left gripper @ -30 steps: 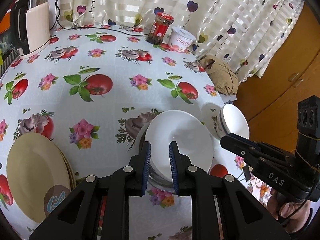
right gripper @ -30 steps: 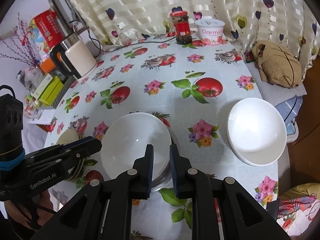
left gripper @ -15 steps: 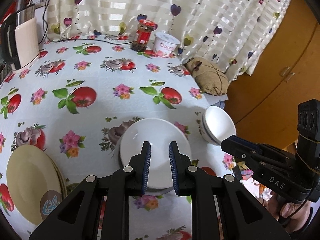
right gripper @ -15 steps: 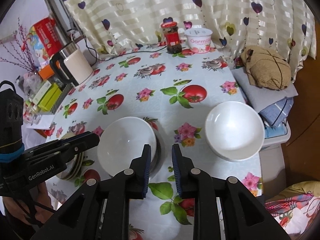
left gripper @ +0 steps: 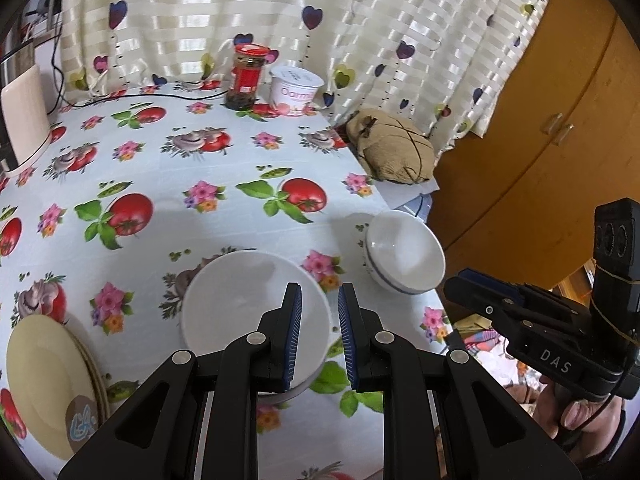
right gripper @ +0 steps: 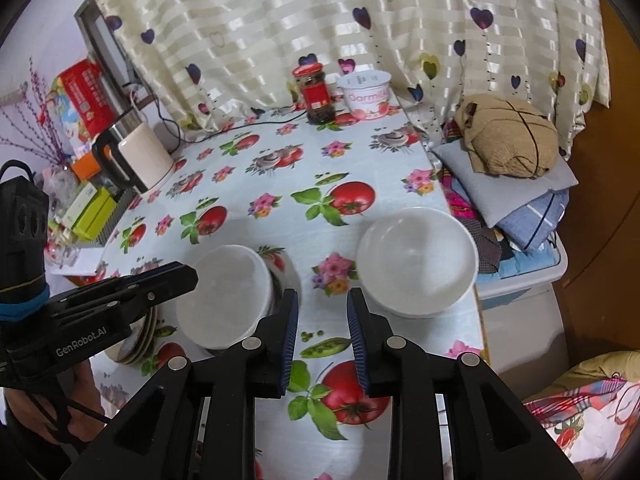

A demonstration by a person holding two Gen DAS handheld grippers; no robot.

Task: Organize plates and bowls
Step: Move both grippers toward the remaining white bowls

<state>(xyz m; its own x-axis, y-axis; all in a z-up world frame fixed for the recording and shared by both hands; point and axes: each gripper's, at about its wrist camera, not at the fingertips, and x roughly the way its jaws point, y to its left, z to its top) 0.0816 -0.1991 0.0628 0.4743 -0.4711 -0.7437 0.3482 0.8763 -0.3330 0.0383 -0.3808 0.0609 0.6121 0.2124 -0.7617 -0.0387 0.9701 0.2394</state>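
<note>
A white bowl (left gripper: 240, 308) (right gripper: 224, 296) sits nested on other dishes on the flowered tablecloth. My left gripper (left gripper: 320, 292) hovers just above its near right rim, open by a narrow gap and gripping nothing. To the right, a second stack of white bowls (left gripper: 404, 256) (right gripper: 416, 264) stands near the table's edge. My right gripper (right gripper: 322, 296) hangs open over the cloth between the two bowl stacks, with nothing between its fingers. A stack of cream plates (left gripper: 48, 380) (right gripper: 136, 332) lies at the near left. Each gripper shows in the other's view: left gripper (right gripper: 176, 276), right gripper (left gripper: 472, 288).
At the back, by the curtain, stand a red-lidded jar (left gripper: 244, 76) and a yogurt tub (left gripper: 296, 90). A kettle (right gripper: 140, 152) and boxes sit at the far left. A brown bundle (right gripper: 508, 136) on folded cloths and a wooden cabinet (left gripper: 540, 128) lie past the table's right edge.
Both grippers have pulled back and risen from the near white bowl, which stays on the table. The right jaws have widened; the left gap is unchanged.
</note>
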